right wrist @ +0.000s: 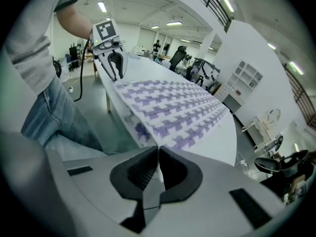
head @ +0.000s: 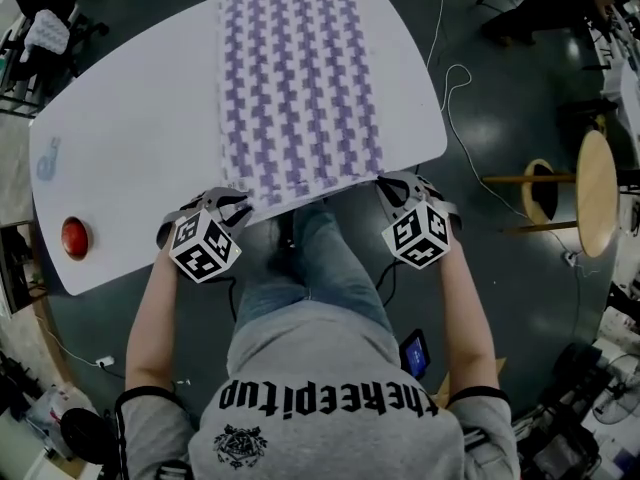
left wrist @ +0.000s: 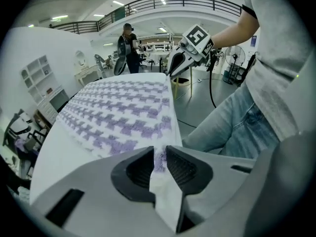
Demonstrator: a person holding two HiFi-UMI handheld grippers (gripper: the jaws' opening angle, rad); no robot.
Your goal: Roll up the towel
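Started the roll: clamped near corners of purple-checked towel (head: 300,78) in left tongs (head: 236,209) and right tongs (head: 392,187) at lower edge of white surface (head: 130,138); likely needed even forward curl next.

A red round object (head: 75,236) sits near the left edge of the white tabletop (head: 140,138). A round wooden stool (head: 597,193) stands on the floor to the right, near a trailing white cable (head: 446,108). A person (left wrist: 129,53) stands far behind.
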